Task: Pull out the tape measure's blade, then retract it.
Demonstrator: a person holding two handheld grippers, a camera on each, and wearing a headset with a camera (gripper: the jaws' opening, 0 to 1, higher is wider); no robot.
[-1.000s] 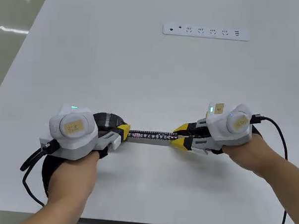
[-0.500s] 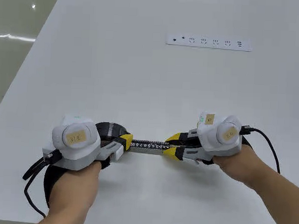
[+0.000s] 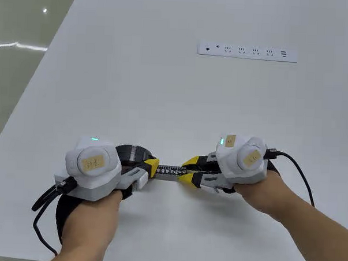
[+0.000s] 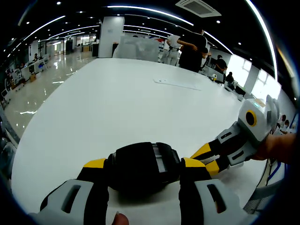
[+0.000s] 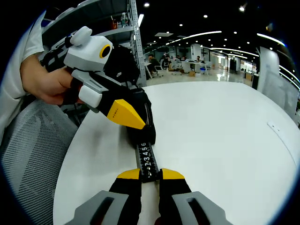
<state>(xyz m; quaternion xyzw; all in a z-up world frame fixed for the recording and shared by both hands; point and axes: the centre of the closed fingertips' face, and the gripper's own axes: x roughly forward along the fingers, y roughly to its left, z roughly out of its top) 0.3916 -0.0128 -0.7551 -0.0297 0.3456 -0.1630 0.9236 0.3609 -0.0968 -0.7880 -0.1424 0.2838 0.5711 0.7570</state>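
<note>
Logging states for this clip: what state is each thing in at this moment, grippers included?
left gripper: shut on the tape measure case.
right gripper: shut on the blade.
tape measure case: clamped by its sides between the left jaws.
blade: partly pulled out, a short length showing, numbers facing up.
power strip: lying flat on the table, no plugs visible in it.

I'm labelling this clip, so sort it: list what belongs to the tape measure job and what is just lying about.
Job in hand: black round tape measure case, clamped in the left claw; its numbered metal blade, pinched in the right claw.
Lying about: long white plastic power strip, far across the white table.
</note>
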